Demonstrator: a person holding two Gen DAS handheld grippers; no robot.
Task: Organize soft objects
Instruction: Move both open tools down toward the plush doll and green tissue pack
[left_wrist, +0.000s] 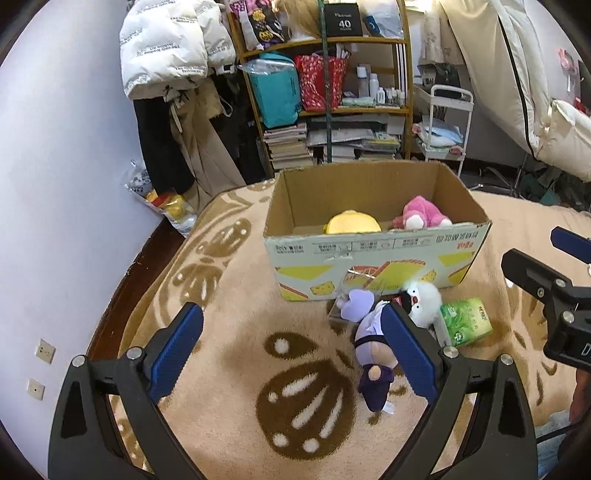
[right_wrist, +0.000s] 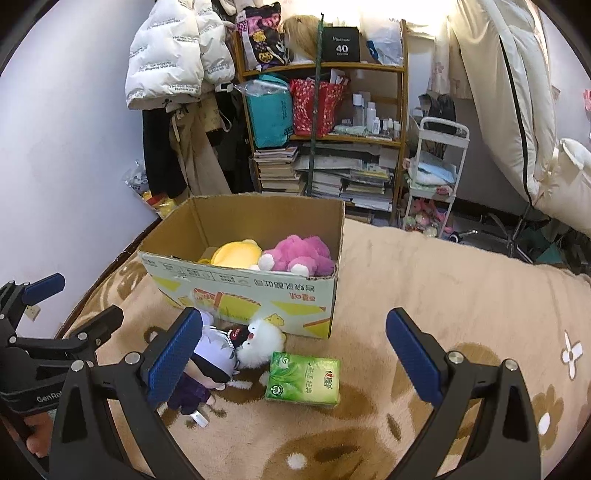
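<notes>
An open cardboard box stands on the beige blanket. A yellow plush and a pink plush lie inside it. In front of the box lie a purple doll, a white fluffy plush and a green tissue pack. My left gripper is open and empty, just left of the doll. My right gripper is open and empty, above the tissue pack.
The beige patterned blanket covers the bed. A wooden shelf with bags and books, hanging coats, and a white cart stand behind. A wall runs along the left.
</notes>
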